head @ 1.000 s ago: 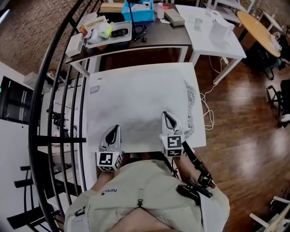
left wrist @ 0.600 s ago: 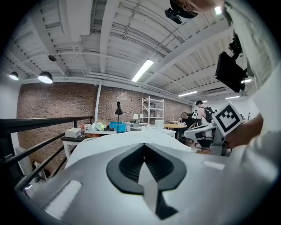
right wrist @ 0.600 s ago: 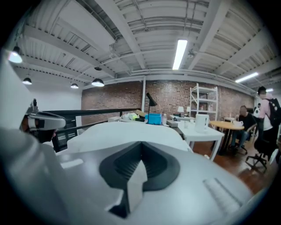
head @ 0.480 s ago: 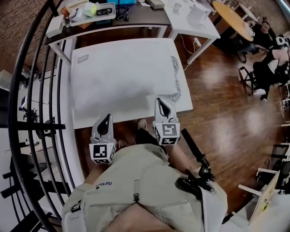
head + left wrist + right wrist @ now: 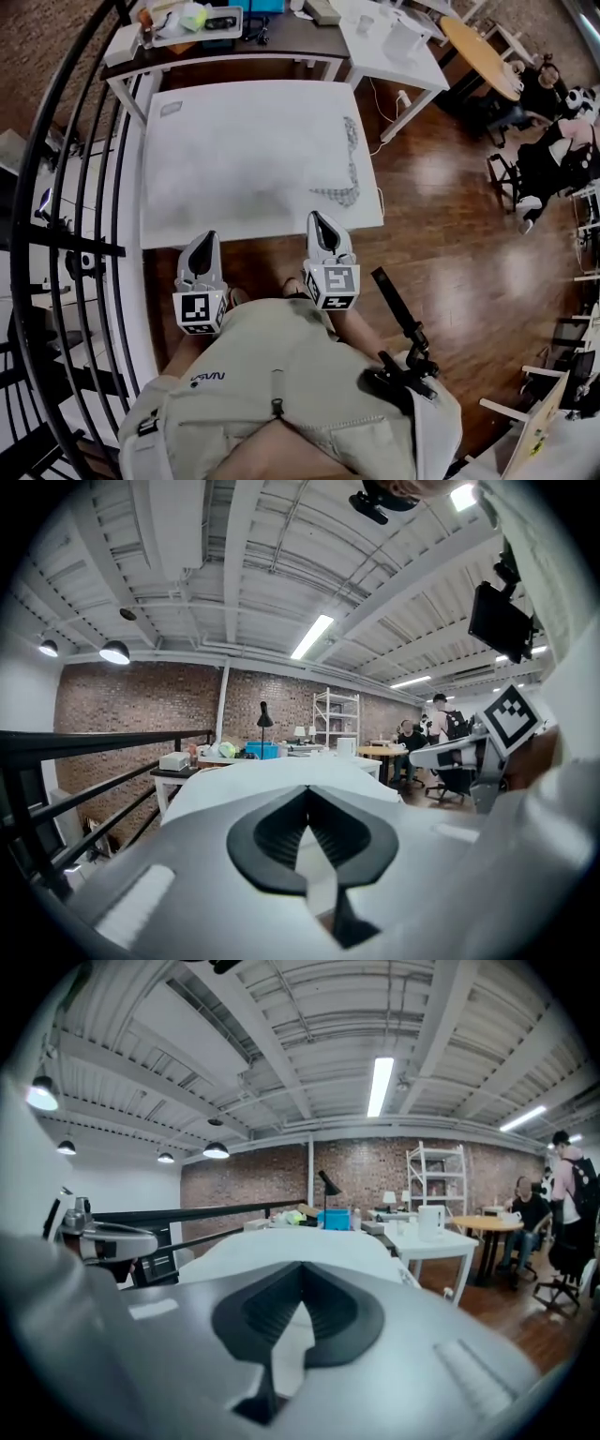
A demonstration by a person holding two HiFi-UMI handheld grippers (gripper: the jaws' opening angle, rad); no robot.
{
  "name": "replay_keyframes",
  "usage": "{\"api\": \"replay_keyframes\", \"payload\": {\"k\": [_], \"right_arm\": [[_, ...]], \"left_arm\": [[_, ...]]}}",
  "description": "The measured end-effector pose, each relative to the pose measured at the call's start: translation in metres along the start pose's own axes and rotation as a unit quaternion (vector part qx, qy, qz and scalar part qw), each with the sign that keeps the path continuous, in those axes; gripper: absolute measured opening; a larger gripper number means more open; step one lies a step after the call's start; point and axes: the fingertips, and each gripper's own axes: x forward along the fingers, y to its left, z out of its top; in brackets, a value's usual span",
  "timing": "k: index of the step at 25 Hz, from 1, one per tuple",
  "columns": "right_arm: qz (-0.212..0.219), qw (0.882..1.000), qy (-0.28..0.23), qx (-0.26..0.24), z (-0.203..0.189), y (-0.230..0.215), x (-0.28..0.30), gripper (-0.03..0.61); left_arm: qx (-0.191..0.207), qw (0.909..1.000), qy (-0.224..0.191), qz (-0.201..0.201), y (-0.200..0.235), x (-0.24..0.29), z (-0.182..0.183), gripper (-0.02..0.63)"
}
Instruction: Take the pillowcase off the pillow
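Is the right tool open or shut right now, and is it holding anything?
Shut and empty. In the right gripper view the right tool has its jaws together at the tips, with nothing pinched between them.

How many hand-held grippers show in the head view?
2: the left hand-held gripper at the white table's near edge, the right hand-held gripper beside it to its right. None seems hidden.

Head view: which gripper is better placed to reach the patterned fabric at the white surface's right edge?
Right, probably. The right gripper lies close to the patterned fabric, which is almost straight ahead of it; the left gripper is farther off to the side. Both are shut and empty.
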Motion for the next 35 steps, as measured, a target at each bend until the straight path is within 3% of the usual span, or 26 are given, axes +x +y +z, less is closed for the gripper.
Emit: {"api": "replay_keyframes", "payload": {"k": [13,20,24,35], "right_arm": [[0.057,0.998,0.000,0.009,-0.022,-0.034,-0.021,0.002],[0.020,0.999,-0.012,0.023,-0.015,-0.033,-0.015,0.002],[0.016,1.000,-0.019,0.016,-0.008,-0.026,-0.018,0.001],[0.004,1.000,-0.026,0.012,-0.001,-0.035,-0.024,0.002]], "left_arm": [[0.012,0.9994,0.022,0.023,-0.066,0.017,0.002,0.002],[0.028,0.9994,0.018,0.011,-0.050,0.012,0.004,0.002],[0.033,0.9994,-0.006,0.007,-0.045,0.014,0.015,0.001],[0.031,0.9993,-0.020,-0.005,-0.051,0.015,0.022,0.001]]}}
